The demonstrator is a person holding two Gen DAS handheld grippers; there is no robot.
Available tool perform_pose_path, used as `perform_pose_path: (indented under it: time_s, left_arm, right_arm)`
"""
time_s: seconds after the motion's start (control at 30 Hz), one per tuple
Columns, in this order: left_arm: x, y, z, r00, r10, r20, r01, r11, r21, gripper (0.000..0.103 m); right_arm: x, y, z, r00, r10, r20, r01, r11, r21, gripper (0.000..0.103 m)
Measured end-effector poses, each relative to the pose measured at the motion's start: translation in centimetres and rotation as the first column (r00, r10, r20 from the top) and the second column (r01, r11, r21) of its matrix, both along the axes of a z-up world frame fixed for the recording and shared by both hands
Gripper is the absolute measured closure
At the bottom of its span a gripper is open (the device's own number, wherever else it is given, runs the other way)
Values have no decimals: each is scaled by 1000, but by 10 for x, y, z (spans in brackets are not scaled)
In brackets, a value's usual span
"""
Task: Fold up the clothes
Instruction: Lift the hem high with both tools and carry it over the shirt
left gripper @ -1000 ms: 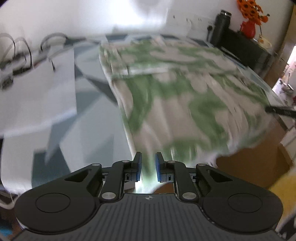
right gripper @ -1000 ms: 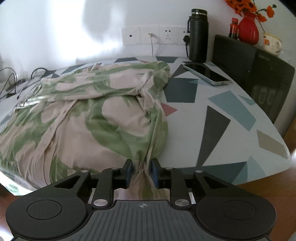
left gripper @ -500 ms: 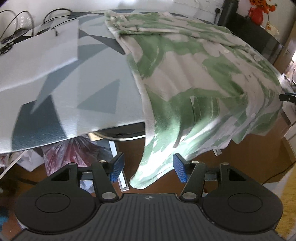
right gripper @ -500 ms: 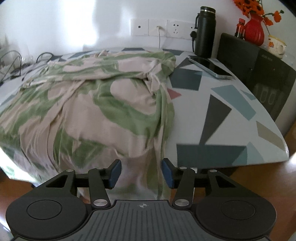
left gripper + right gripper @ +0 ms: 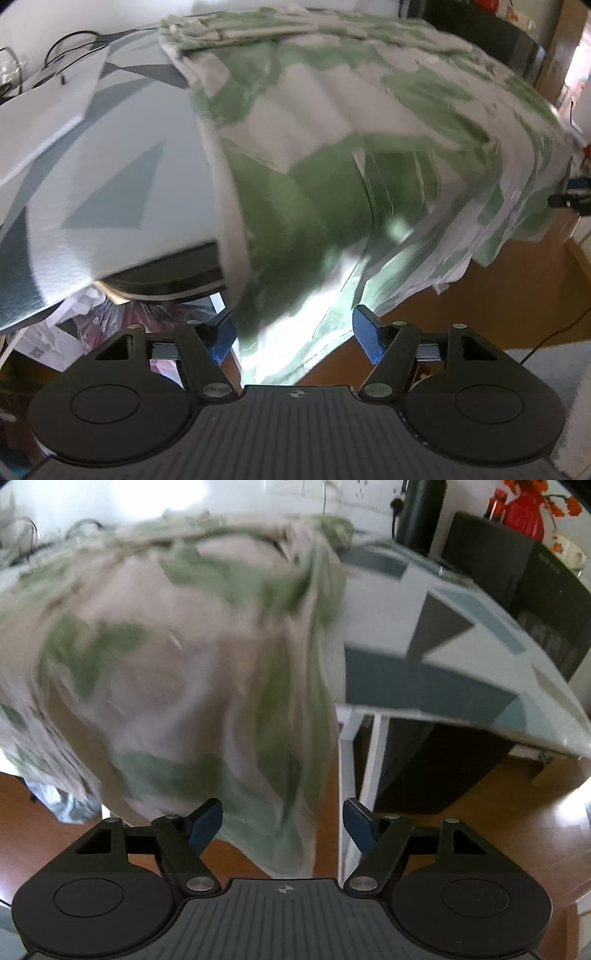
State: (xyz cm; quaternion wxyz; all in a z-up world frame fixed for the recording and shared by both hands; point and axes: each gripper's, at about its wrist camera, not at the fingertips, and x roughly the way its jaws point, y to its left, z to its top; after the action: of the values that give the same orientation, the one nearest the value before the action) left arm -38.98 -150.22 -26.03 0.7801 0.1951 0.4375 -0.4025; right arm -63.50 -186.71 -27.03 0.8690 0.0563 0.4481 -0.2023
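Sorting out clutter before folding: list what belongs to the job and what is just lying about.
Job: green-and-beige patterned garment hanging over the table edge; left gripper and right gripper, both open.

Lying about: black flask, red vase, cables, black cabinet.

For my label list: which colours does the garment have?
Pale beige with green patches on the garment; left wrist view shows it best.

patterned table (image 5: 461, 686), green-print garment (image 5: 332, 122) draped over
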Motion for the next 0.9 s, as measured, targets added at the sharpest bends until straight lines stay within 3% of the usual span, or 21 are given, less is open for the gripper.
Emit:
perform_pose_path:
  time_s: [0.07, 0.1, 0.13, 0.2, 0.23, 0.3, 0.43, 0.57, 0.63, 0.77, 0.9]
  left_arm:
    - [2, -6, -7, 1000, -16, -1, 16, 1000, 15, 35]
    - [4, -8, -9, 1000, -20, -9, 20, 1000, 12, 36]
    - [4, -9, -10, 1000, -25, -18, 25, 1000, -2, 44]
    - [5, -9, -9, 998, -26, -52, 24, 999, -32, 62]
    - [6, -8, -8, 997, -26, -71, 23, 999, -47, 73]
    - [6, -7, -7, 992, -20, -121, 13, 998, -58, 85]
    - [-1, -1, 2, 987, -42, -154, 34, 998, -51, 95]
    - [-26, 13, 31, 977, -153, -146, 131, 980, -147, 98]
    - [-30, 21, 50, 975, -156, -159, 119, 968, -220, 98]
    - [-33, 34, 90, 972, -146, -182, 70, 928, -365, 98]
    - [-23, 45, 121, 976, -131, -173, 25, 860, -509, 99]
  right_arm:
    - [4, -3, -9, 1000, 16, -18, -16, 1000, 3, 45]
    - [6, -4, -14, 999, 24, -28, -24, 1000, 5, 53]
    - [8, -4, -17, 999, 39, -33, -39, 999, 15, 60]
    - [12, 0, -18, 996, 72, -45, -71, 997, 30, 94]
    - [14, 2, -18, 995, 87, -52, -85, 996, 35, 97]
    - [12, 6, -15, 994, 97, -40, -95, 994, 56, 99]
    - [-4, 24, 0, 994, 110, 14, -111, 991, 81, 99]
    - [-25, 45, 28, 983, 166, 82, -175, 977, 119, 99]
    - [-32, 48, 50, 975, 179, 128, -197, 969, 146, 100]
    - [-37, 48, 95, 962, 162, 221, -202, 964, 172, 100]
    - [-36, 25, 137, 936, 91, 340, -165, 967, 193, 100]
